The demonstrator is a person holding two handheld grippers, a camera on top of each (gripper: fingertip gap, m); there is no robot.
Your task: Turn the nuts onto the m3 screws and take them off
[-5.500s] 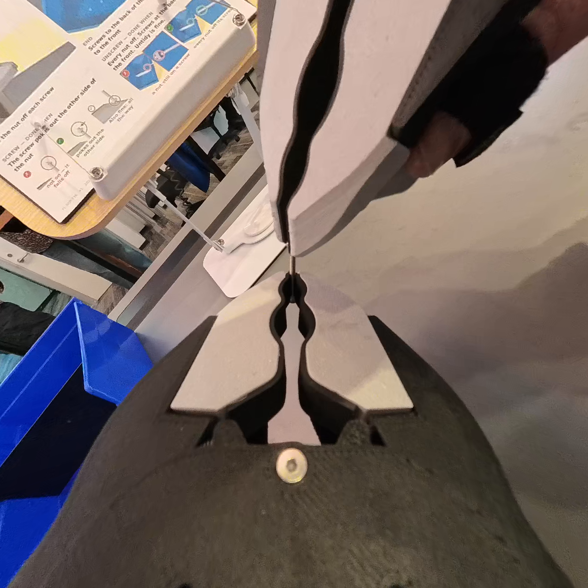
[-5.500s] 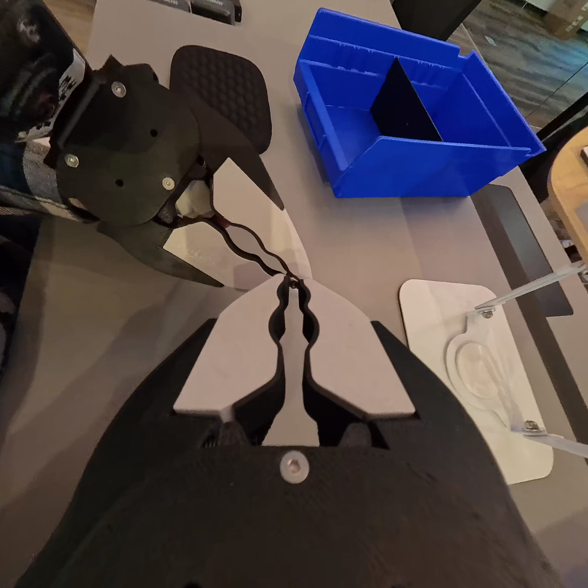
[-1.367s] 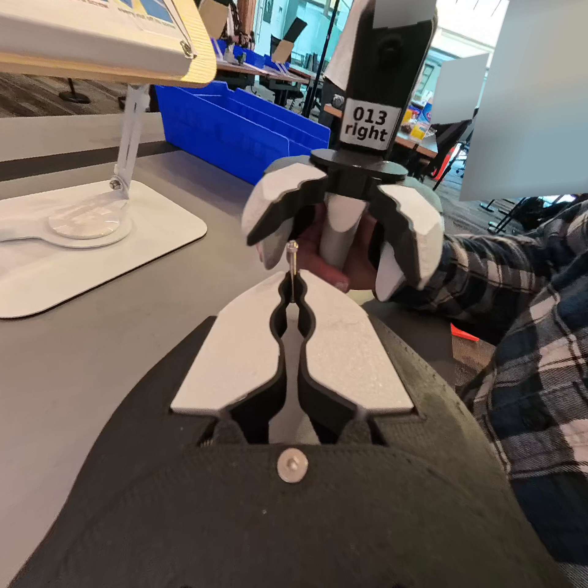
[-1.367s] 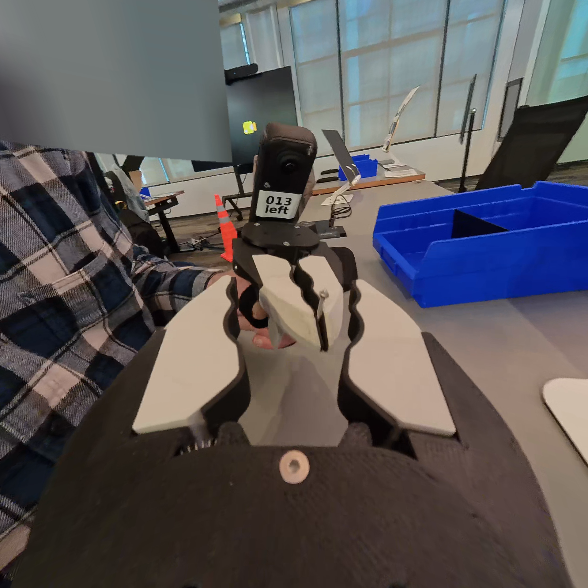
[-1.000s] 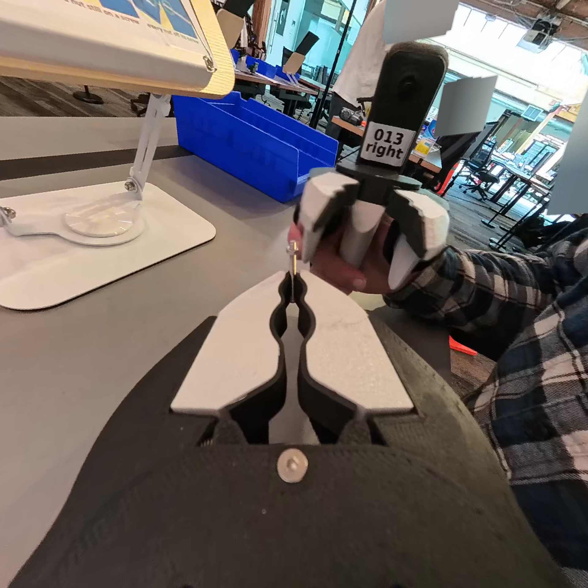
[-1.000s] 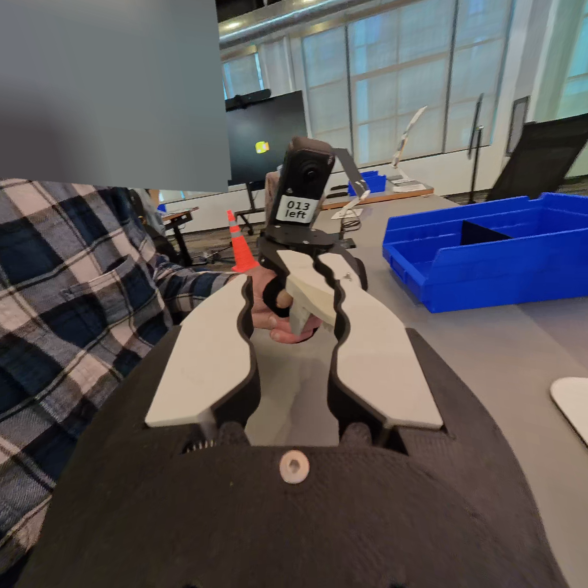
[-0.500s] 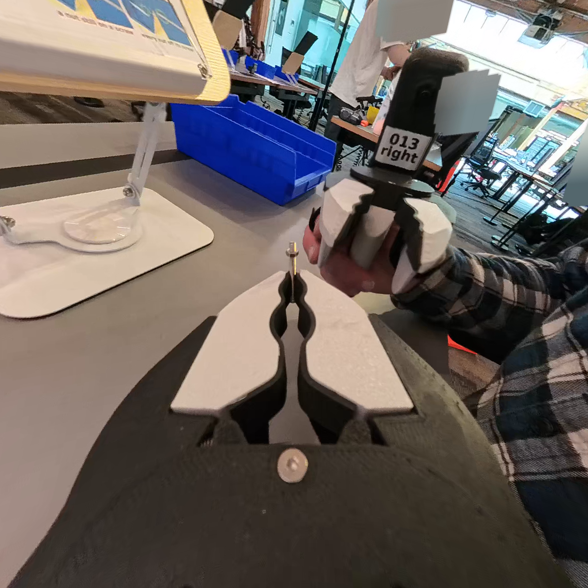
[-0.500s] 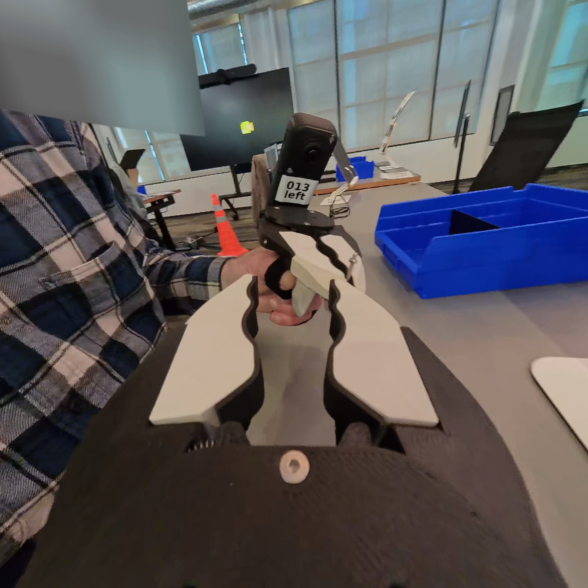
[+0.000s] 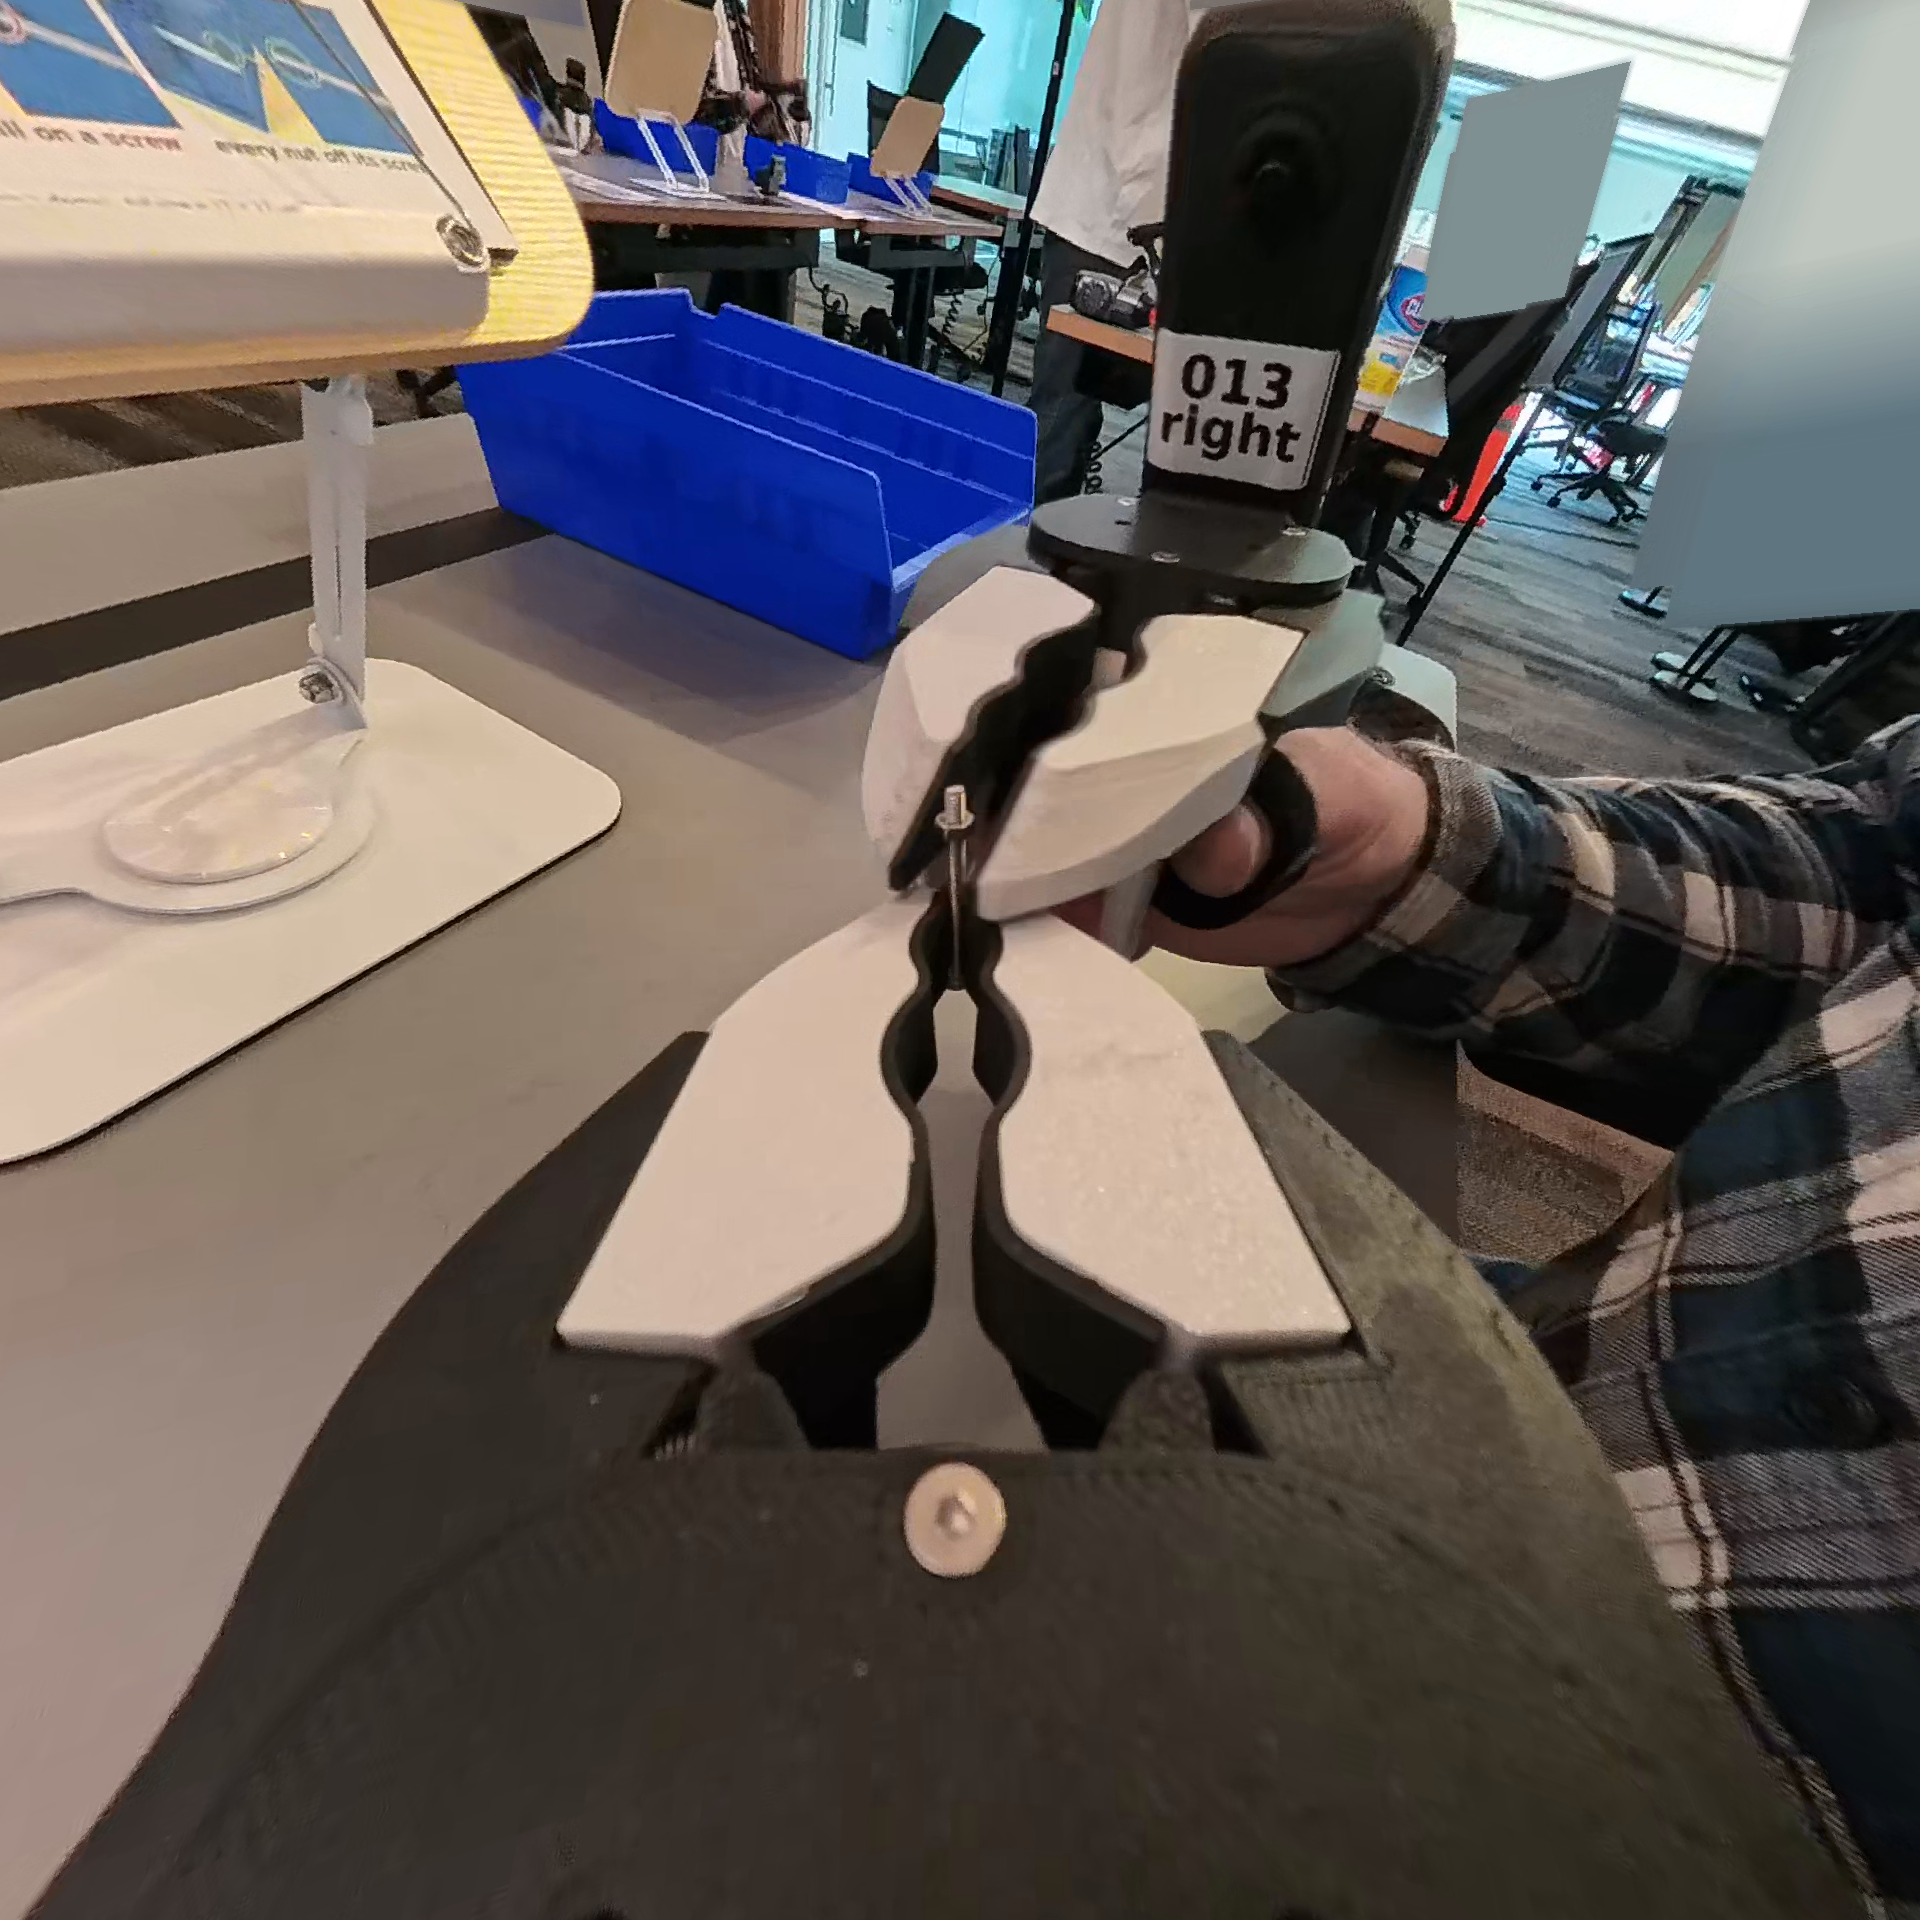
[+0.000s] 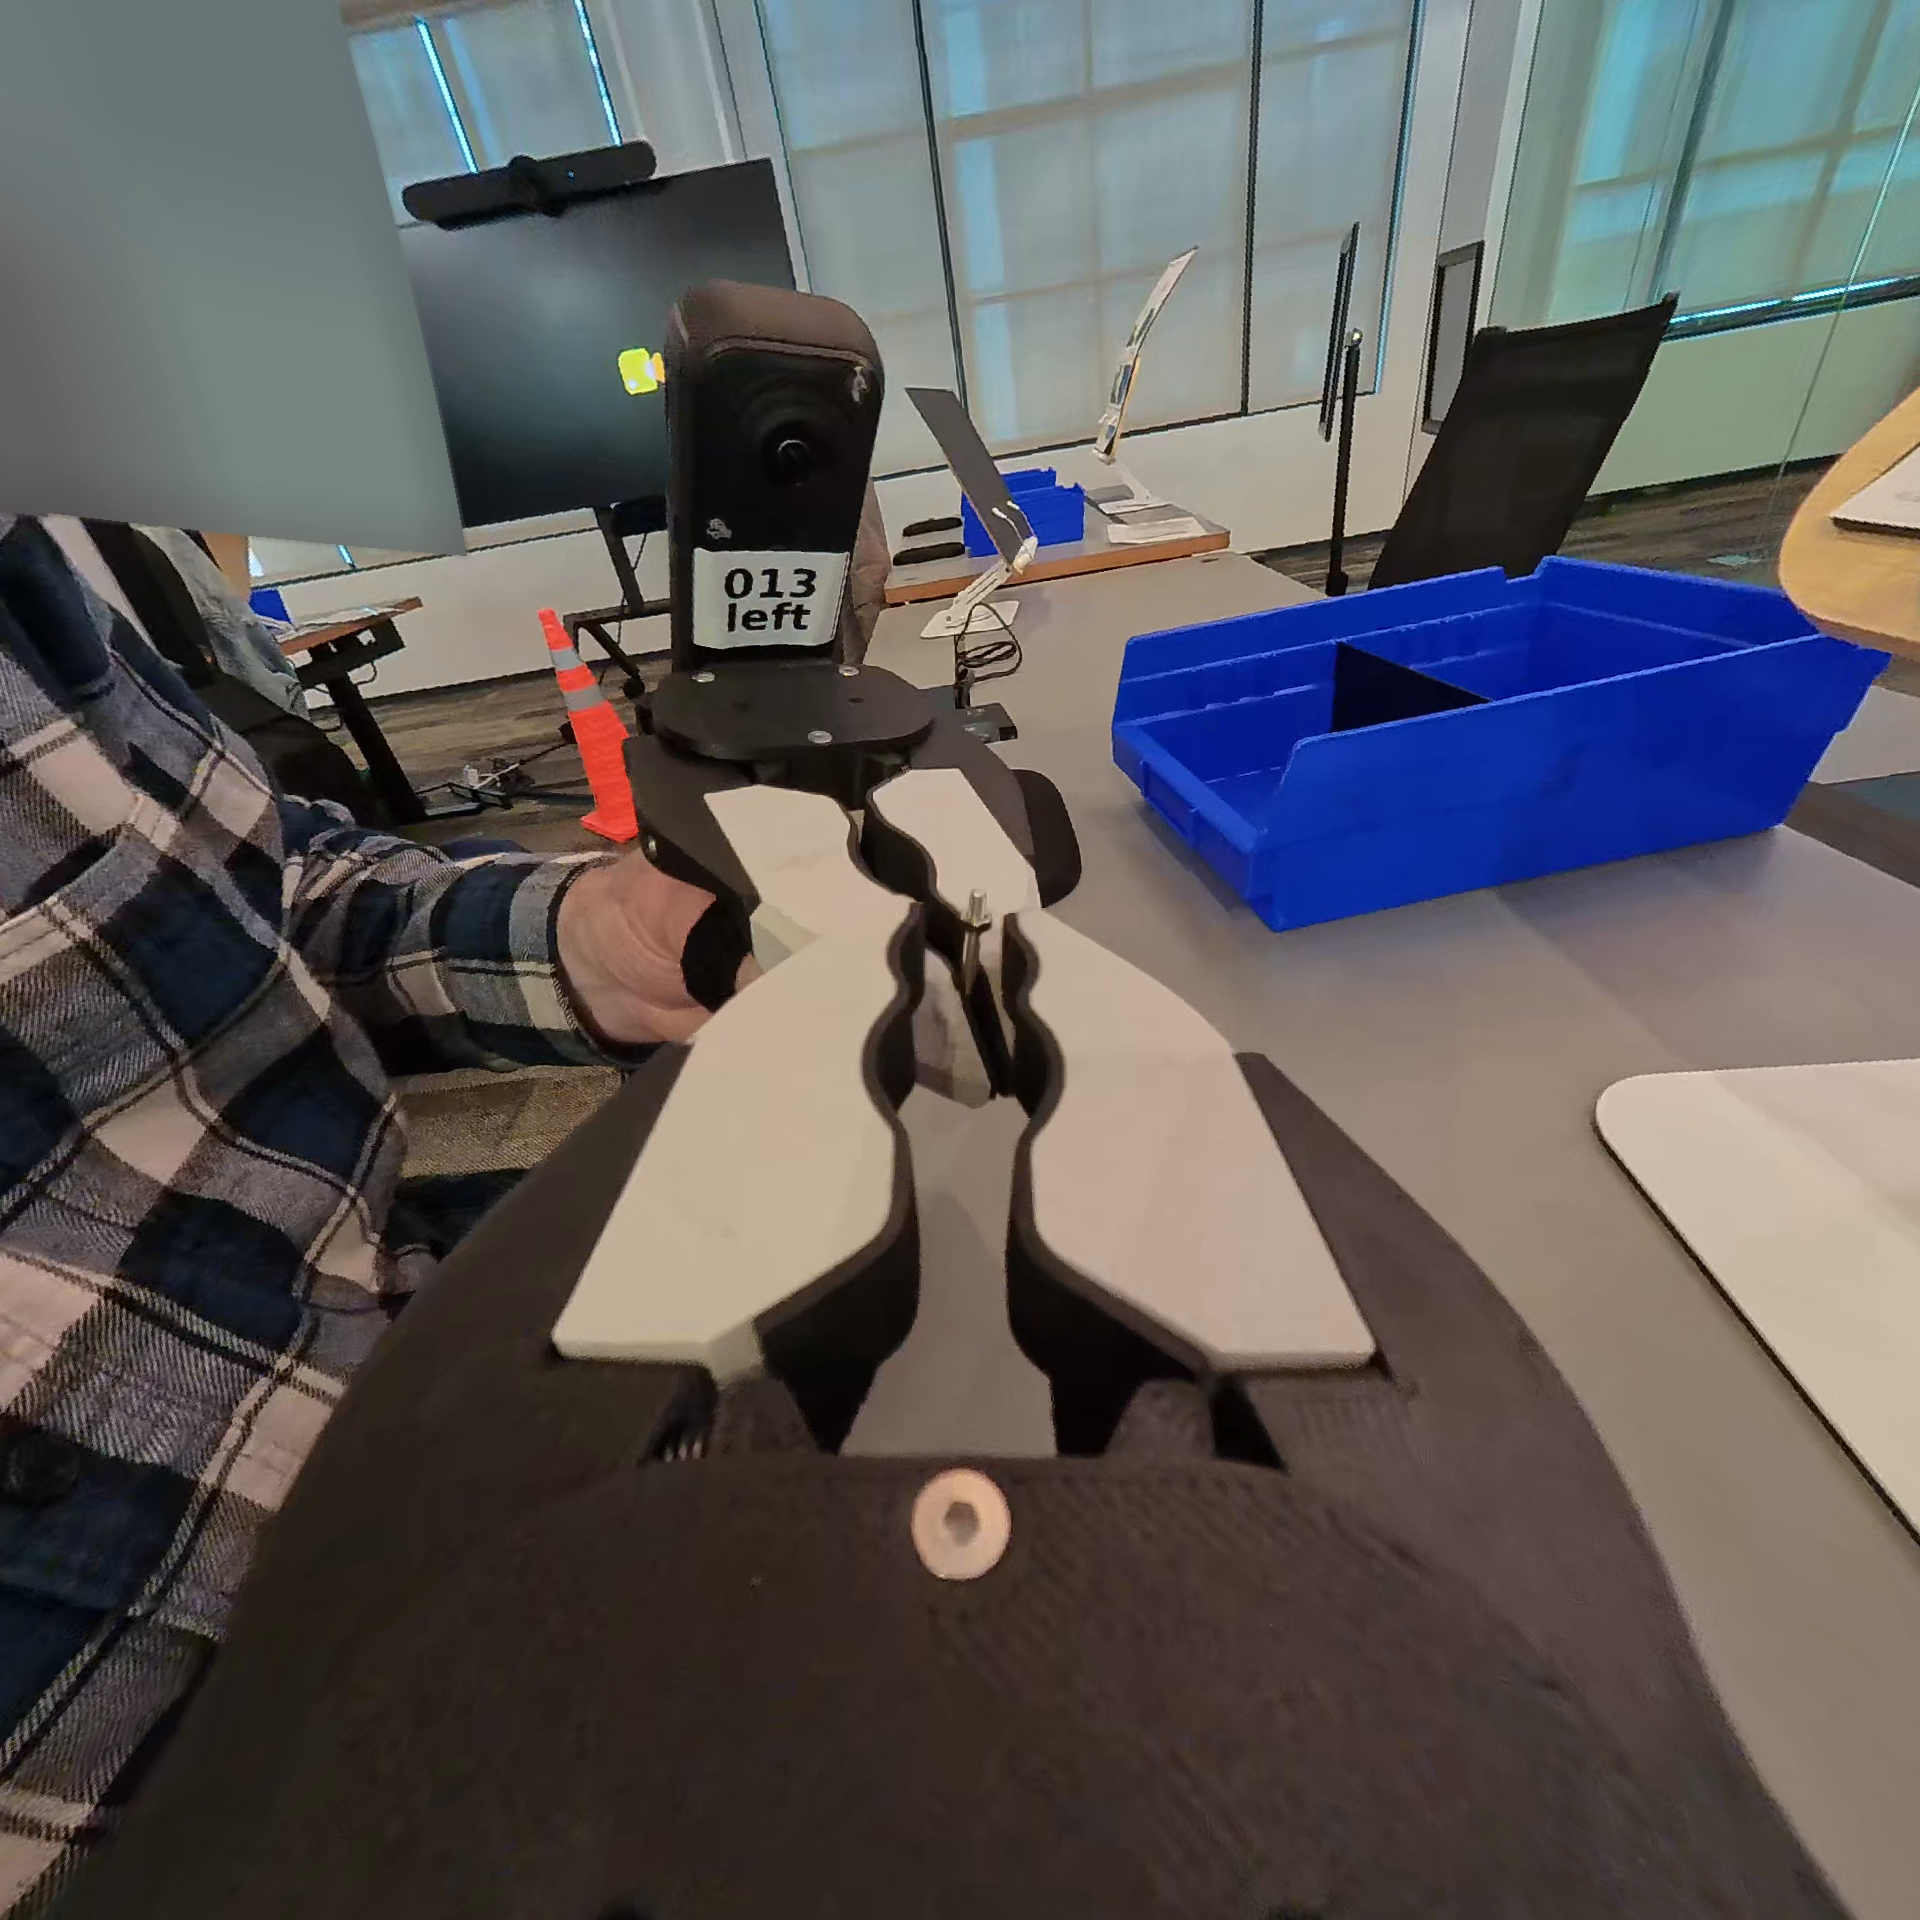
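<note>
My left gripper [image 9: 954, 935] is shut on the lower shank of a thin metal screw [image 9: 952, 883] that stands upright out of its tips. A small nut [image 9: 951, 821] sits on the screw close to its top end. My right gripper [image 9: 935, 873] comes in from the far side, and its two fingers straddle the nutted end of the screw. In the right wrist view the screw [image 10: 975, 930] stands between my right gripper's tips [image 10: 961, 925] with space showing on both sides. The left gripper [image 10: 971, 1039] points toward me there, its tips partly between my right fingers.
A blue divided bin [image 9: 727, 478] stands on the grey table [image 9: 312, 1195]; it also shows in the right wrist view [image 10: 1455, 769]. A white stand base [image 9: 260, 810] carries a tilted board with a printed sheet [image 9: 260, 208]. A person's plaid sleeves hold both grippers. My two grippers' fingertips are within a few centimetres of each other.
My right gripper has moved in to the screw and its jaws have narrowed from wide open to a small gap around the nutted end. My left gripper has stayed shut on the screw.
</note>
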